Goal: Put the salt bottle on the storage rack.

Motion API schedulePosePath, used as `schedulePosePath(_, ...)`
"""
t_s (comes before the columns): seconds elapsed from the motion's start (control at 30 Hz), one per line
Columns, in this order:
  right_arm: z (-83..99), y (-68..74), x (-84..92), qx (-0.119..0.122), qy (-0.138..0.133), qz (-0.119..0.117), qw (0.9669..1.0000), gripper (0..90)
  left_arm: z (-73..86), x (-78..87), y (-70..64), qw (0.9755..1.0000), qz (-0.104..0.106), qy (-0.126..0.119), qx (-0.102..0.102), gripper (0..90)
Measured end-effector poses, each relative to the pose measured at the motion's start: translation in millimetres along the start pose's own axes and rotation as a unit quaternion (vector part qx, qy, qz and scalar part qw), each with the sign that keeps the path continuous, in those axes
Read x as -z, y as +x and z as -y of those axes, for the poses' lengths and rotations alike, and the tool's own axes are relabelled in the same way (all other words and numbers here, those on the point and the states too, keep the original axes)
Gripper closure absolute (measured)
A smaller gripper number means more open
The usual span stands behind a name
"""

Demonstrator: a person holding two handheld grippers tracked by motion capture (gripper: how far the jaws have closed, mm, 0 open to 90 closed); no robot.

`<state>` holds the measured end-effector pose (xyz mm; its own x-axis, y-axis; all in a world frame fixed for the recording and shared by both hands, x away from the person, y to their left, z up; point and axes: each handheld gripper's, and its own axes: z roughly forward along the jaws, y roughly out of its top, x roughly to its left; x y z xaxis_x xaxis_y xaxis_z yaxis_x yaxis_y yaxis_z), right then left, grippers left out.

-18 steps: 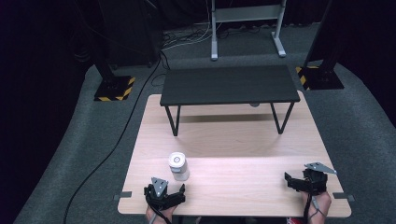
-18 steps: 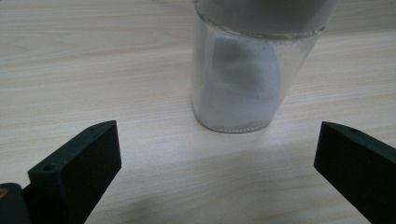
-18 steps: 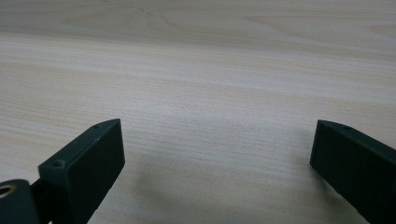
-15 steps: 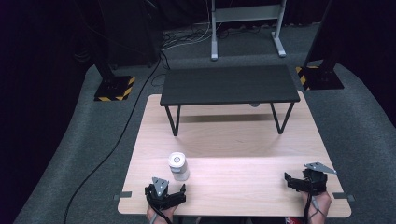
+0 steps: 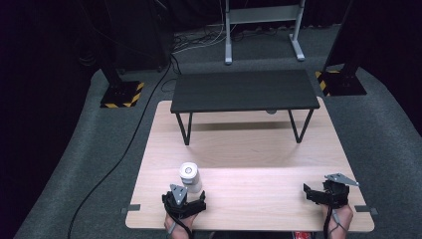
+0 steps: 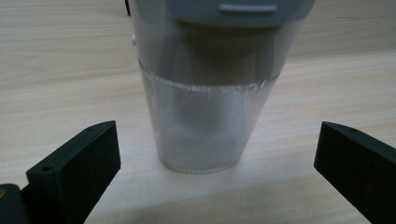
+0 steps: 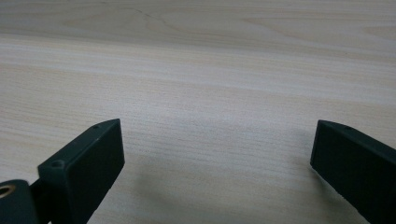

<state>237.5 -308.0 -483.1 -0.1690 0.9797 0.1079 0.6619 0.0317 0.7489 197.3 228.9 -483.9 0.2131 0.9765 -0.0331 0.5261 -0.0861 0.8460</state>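
— So what is that thing in front of the left gripper (image 5: 184,198)?

— Seen from above, it is a small white container (image 5: 189,177) with a round top, standing upright on the pale wood surface (image 5: 259,169). The left gripper view brings it close: the container (image 6: 208,93) has a clear, slightly tapering lower body, narrower at the base, with a grey upper part and a small raised grey tab near the top edge. The clear part looks cloudy inside; I cannot tell what it holds.

— Any brand or lettering on it?

— None that I can read. The wall facing the camera is plain.

— Where does it sit relative to that gripper?

— Just ahead of it and centred between the two black jaws, which stand wide apart. Neither jaw touches it; there is bare wood on both sides of the base. From above, it stands just beyond the jaw tips.

— And the right gripper (image 5: 323,191)?

— Near the same front edge, well apart from the container, off toward the far side of the left gripper. Its jaws are spread wide too, with bare wood grain between them in the right gripper view (image 7: 215,154).

— Anything beyond both grippers?

— A low black table (image 5: 244,90) standing on the surface's far half.
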Motion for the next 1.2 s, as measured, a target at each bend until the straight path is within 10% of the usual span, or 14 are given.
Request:
schedulePosePath(0.53, -1.7, 0.2, -0.6, 0.001, 0.005, 0.000, 1.0000, 1.6, -9.0, -26.9, -6.1, 0.9998, -0.007, -0.018, 0.005, 0.2)
schedulePosePath(0.67, -1.4, -0.1, -0.7, 0.002, 0.004, -0.001, 1.0000, 1.8, -4.3, -30.4, -6.3, 0.9991, -0.022, -0.036, 0.002, 29.6)
schedulePosePath(1.2, 0.0, -1.2, 0.1, -0.001, 0.000, -0.003, 1.0000, 1.9, -6.4, -28.2, -0.7, 0.9990, -0.027, -0.034, 0.005, 29.8)
